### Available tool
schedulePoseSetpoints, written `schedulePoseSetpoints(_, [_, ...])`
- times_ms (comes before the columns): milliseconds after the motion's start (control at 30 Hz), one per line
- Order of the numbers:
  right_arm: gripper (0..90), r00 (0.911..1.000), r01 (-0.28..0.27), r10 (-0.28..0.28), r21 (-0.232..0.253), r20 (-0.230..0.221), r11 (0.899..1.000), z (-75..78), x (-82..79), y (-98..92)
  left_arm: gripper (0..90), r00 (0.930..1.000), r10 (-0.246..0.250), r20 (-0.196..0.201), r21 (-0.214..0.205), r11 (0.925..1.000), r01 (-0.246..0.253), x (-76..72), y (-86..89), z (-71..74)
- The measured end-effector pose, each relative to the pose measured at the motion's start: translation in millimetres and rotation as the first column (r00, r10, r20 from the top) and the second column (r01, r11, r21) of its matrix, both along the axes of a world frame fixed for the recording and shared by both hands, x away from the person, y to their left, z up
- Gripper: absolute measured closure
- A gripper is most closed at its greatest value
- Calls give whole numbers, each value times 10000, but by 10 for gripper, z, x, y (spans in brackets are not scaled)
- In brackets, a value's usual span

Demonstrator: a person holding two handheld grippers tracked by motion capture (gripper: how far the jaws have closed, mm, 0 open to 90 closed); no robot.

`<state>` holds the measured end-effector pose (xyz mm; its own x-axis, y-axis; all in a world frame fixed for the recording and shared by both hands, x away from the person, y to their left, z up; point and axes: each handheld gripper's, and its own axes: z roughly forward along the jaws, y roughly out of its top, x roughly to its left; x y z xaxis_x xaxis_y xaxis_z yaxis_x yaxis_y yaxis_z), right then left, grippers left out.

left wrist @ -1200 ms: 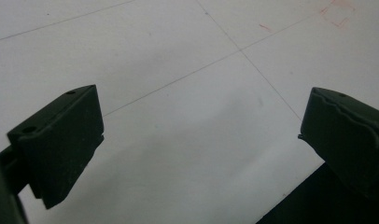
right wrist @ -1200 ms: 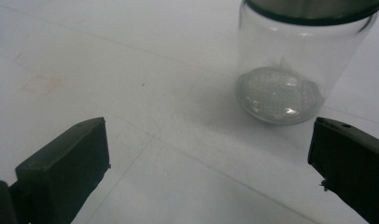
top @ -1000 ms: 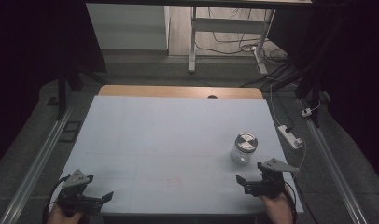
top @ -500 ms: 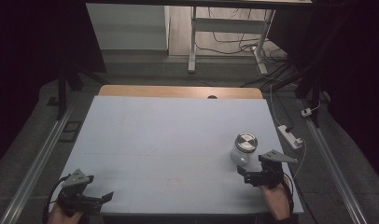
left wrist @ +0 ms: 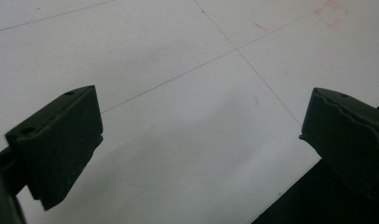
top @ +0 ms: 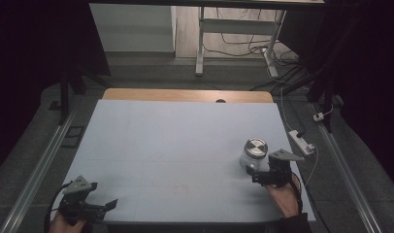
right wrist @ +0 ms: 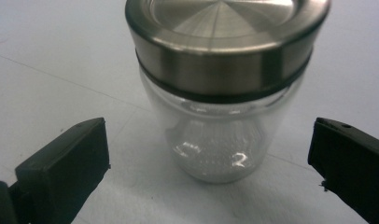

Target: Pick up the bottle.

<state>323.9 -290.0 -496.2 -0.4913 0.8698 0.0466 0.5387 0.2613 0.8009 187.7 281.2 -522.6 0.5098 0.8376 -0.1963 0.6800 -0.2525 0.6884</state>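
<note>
Two wide-open jaws of the right gripper point(right wrist: 211, 154) flank a glass jar point(right wrist: 225, 93) at twelve o'clock, gripping nothing; closing off-centre could tip it. Left gripper point(top: 90, 206) idles open, empty.

A pale blue-white sheet covers most of the table point(top: 175, 145), leaving a strip of bare wood point(top: 185, 95) along the far edge, with a small dark hole point(top: 220, 101) in it. Thin lines cross the sheet, and faint red marks point(left wrist: 334, 11) show near its front. A clear glass jar point(top: 254, 154) with a brushed metal lid point(right wrist: 227, 28) stands upright on the sheet, toward the right edge.
</note>
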Motion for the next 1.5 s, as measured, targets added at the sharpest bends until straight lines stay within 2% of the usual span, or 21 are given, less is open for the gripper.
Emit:
schedulePoseSetpoints(133, [0, 9999, -93, 95, -254, 69, 9996, -6, 63, 41, 0, 10000, -3, -16, -35, 10000, 3, -1, 6, 1])
schedulePoseSetpoints(233, [0, 9998, -93, 96, -240, 146, 9997, -8, 113, 60, 0, 10000, -12, -15, -42, 10000, 12, -1, 6, 1])
schedulePoseSetpoints(400, [0, 10000, 6, -4, -406, 41, 9992, -31, 204, 93, 0, 10000, -24, -42, -83, 10000, 24, 2, 9, -1])
schedulePoseSetpoints(700, [0, 10000, -23, 25, -311, 73, 9995, -51, 321, 131, 0, 10000, -50, -63, -153, 9999, 49, 5, 15, -4])
schedulePoseSetpoints(833, [0, 9999, -73, 77, -332, 99, 9994, -63, 341, 154, 0, 9999, -83, -106, -141, 9999, 81, 7, 16, -3])
schedulePoseSetpoints(1000, [128, 9995, -254, 258, -282, 172, 9993, -53, 352, 128, 0, 9999, -85, -115, -182, 9998, 82, 9, 19, -5])
schedulePoseSetpoints(1033, [128, 9995, -254, 258, -282, 172, 9993, -53, 352, 128, 0, 9999, -85, -115, -182, 9998, 82, 9, 19, -5])
schedulePoseSetpoints(1100, [141, 9990, -272, 292, -593, 324, 9979, -38, 334, 142, 0, 9998, -110, -138, -180, 9998, 107, 10, 19, -4])
schedulePoseSetpoints(1367, [146, 9992, -185, 211, -720, 347, 9972, -27, 324, 154, 0, 9998, -150, -142, -246, 9996, 146, 7, 24, -4])
schedulePoseSetpoints(1500, [146, 9994, -203, 220, -612, 272, 9979, -17, 322, 144, 0, 9998, -150, -140, -252, 9996, 146, 8, 23, -4])
